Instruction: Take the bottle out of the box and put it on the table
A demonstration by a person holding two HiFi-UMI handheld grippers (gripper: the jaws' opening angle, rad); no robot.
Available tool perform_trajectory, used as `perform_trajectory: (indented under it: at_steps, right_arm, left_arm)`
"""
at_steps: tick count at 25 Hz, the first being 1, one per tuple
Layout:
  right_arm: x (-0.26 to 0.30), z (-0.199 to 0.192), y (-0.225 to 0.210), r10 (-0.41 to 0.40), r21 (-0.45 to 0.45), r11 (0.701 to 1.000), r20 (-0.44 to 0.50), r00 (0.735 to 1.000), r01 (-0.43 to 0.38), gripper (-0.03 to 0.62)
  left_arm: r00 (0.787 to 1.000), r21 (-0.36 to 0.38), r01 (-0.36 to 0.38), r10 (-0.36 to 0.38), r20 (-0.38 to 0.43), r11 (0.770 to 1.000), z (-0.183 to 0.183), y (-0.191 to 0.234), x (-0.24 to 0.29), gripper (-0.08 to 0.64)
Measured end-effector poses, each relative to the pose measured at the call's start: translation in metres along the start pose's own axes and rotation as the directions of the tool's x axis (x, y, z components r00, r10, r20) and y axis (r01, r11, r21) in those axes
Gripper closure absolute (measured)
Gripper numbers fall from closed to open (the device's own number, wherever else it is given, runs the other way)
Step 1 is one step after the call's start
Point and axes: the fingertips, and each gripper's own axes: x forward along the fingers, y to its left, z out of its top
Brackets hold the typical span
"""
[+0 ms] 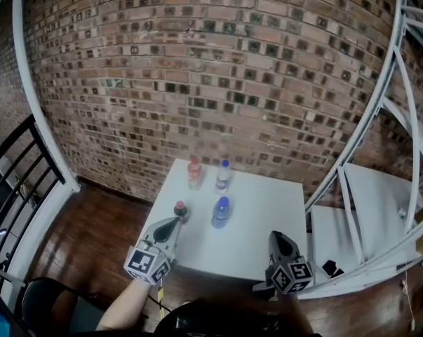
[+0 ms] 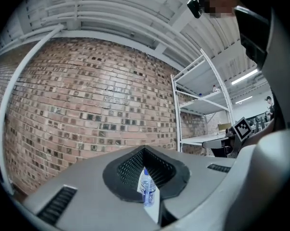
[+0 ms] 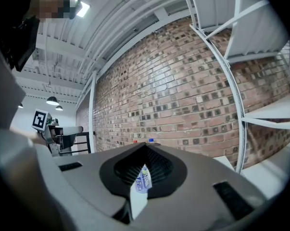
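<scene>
Several bottles stand on the white table [image 1: 260, 241]: a pink-labelled one with a red cap [image 1: 194, 173], a clear one with a blue cap [image 1: 223, 176], a blue-tinted one [image 1: 221, 211] and a dark one with a red cap [image 1: 181, 210]. My left gripper [image 1: 172, 225] is shut and empty, its tips just short of the dark bottle at the table's near left edge. My right gripper [image 1: 277, 237] is also shut and empty, over the near right edge. Each gripper view shows a blue-capped bottle [image 2: 146, 186] [image 3: 143, 179] through the slit between closed jaws. No box shows in any view.
A brick wall [image 1: 197, 69] rises behind the table. White shelving [image 1: 379, 188] stands to the right and a black railing [image 1: 18, 167] to the left. The floor [image 1: 92, 237] is dark wood, with a black chair [image 1: 46, 304] at lower left.
</scene>
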Motion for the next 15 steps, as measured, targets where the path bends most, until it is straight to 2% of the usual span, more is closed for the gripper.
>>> perform_trajectory:
  at_steps: [6,10,15]
  right_arm:
    - [-0.014,0.006,-0.033,-0.02,0.045,0.999,0.044,0.999,0.018,0.592]
    - [-0.013,0.008,-0.043,-0.006,0.044,0.999,0.028,1.0,0.005,0.592]
    - [-0.011,0.01,-0.05,0.01,0.053,0.999,0.027,1.0,-0.011,0.592]
  left_arm:
    - [0.995,-0.099,-0.089,0.092,0.029,0.991,-0.002,0.014,0.003,0.557]
    - [0.991,-0.08,-0.129,0.132,0.036,0.988,-0.004,0.011,0.008,0.557]
    - [0.993,-0.074,-0.107,0.11,0.032,0.991,-0.007,-0.01,0.027,0.557]
